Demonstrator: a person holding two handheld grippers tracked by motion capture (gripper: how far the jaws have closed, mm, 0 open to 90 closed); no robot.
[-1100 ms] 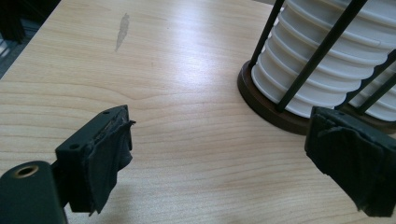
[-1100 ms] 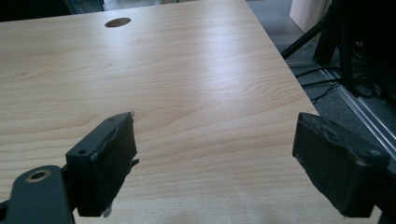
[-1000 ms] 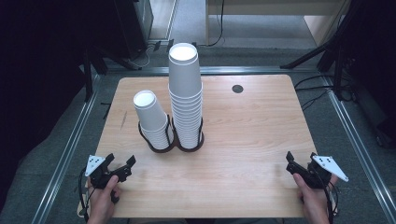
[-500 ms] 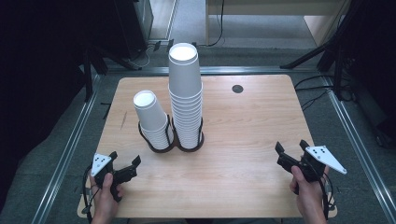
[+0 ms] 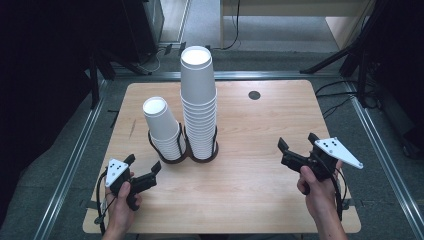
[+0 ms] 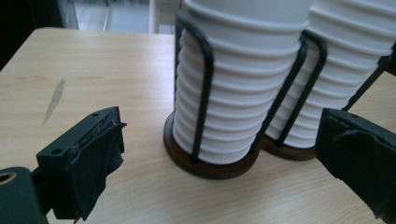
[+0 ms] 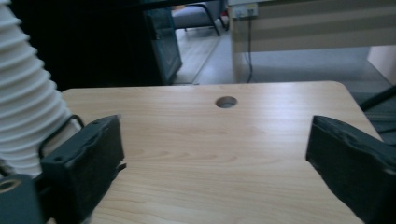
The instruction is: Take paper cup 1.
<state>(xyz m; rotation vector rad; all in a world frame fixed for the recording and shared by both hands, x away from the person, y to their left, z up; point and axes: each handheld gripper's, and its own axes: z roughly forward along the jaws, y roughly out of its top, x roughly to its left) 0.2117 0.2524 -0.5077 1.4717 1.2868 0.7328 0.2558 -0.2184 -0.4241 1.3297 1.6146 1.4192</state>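
Wooden table [image 5: 240, 200] lies bare between the released left tool [image 5: 145, 172] and right tool [image 5: 296, 147], both just opened.

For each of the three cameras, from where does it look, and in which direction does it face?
High view: above the person's side, looking forward and down on the table; both forearms, left gripper and right gripper show.
Left gripper view: rides on the left gripper, facing the short cup stack close up; its open jaws show.
Right gripper view: rides on the right gripper, facing across the table; its open jaws show.
Shared: the tall cup stack shows in all three.
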